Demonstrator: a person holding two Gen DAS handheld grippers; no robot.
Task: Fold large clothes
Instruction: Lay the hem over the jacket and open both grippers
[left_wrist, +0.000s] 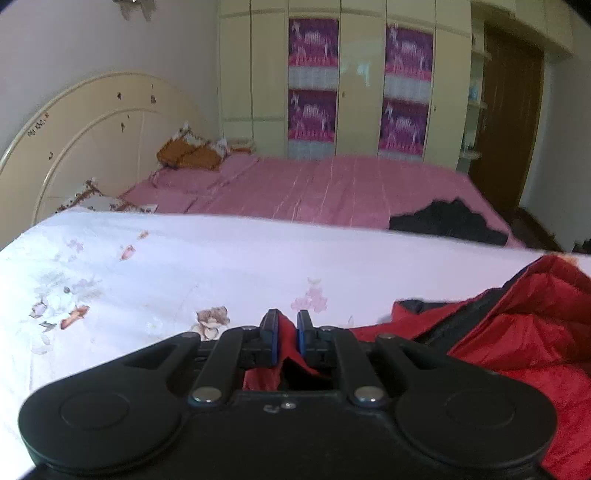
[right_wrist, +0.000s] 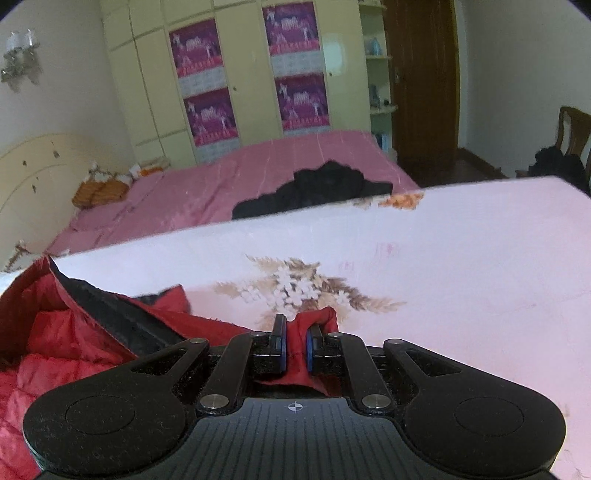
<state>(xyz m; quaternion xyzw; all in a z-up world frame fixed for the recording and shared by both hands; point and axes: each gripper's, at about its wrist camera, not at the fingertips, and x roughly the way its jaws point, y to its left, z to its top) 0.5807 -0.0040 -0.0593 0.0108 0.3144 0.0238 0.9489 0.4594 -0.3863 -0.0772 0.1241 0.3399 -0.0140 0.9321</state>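
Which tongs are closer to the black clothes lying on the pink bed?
Right, though it's close. The right tongs have the black clothes almost straight ahead. From the left tongs, the black clothes lie further off to the right. Both grip the red jacket.

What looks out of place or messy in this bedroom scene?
The red jacket lies rumpled on the floral sheet, each gripper pinching a bit of it. A dark garment sits in a heap on the pink bedspread. The cream headboard shows chipped spots.
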